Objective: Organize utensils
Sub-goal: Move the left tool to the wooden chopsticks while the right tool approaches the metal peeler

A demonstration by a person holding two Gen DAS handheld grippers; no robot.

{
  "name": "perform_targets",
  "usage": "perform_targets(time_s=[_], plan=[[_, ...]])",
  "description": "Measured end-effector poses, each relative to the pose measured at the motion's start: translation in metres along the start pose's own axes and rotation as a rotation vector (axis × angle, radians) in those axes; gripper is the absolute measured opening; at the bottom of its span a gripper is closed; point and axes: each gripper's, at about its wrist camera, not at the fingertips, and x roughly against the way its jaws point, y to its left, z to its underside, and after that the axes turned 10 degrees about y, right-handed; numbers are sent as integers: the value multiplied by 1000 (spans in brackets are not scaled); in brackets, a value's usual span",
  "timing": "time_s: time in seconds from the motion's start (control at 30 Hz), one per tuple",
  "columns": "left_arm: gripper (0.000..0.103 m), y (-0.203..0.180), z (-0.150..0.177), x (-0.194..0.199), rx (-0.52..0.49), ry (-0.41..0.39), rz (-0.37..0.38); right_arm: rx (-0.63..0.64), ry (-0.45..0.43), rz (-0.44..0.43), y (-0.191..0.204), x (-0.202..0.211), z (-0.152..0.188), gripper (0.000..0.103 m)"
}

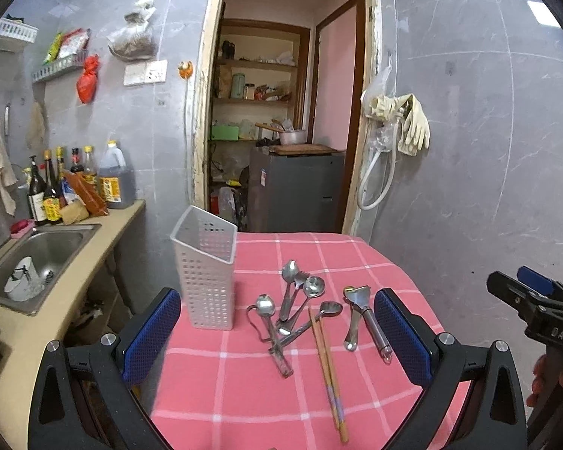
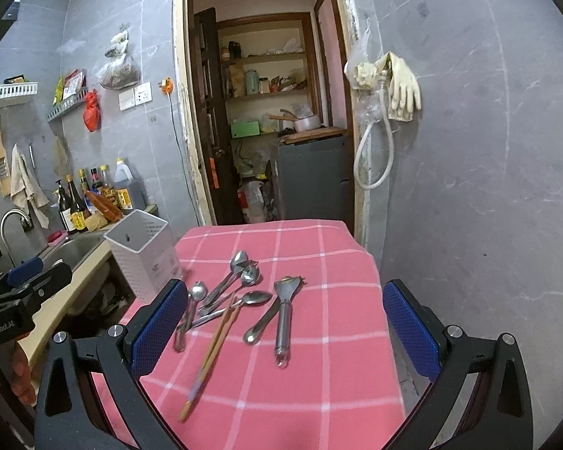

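The left gripper (image 1: 277,337) holds its two blue, dimple-textured pads spread wide with nothing between them but the table below; the right gripper (image 2: 281,332) is spread just as wide and also grips nothing. Both hover above a table draped in a pink checked cloth (image 1: 244,393) crossed by thin white lines. At the cloth's far left corner stands a white perforated plastic utensil holder (image 1: 206,270), a tall square box with a slanted rim, upright and apart from the cutlery. The stainless steel spoons (image 1: 300,300) lie in a loose overlapping heap near the middle of the cloth, their shiny bowls pointing away from the cameras, with a fork (image 2: 249,264) partly hidden among them. A pair of wooden chopsticks (image 1: 328,367) lies side by side, its far tip touching the heap. Just right of these, a metal peeler (image 1: 368,318) with a round tubular handle rests against one more spoon (image 1: 351,332). To the left, a beige counter holds a steel sink (image 1: 45,251) and dark sauce bottles (image 1: 48,191).
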Motion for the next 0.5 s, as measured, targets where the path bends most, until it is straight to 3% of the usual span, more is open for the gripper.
perform_targets(time_s=[0.33, 0.4, 0.47, 0.5], plan=[[102, -27, -16, -93, -5, 122, 50, 68, 161, -140, -30, -119, -37, 102], [95, -32, -16, -113, -8, 161, 63, 70, 208, -177, -33, -143, -41, 101], [88, -36, -15, -131, -9, 204, 74, 64, 244, -209, -33, -163, -41, 94], [83, -38, -13, -140, -8, 229, 83, 58, 267, -227, -33, -175, -42, 85]])
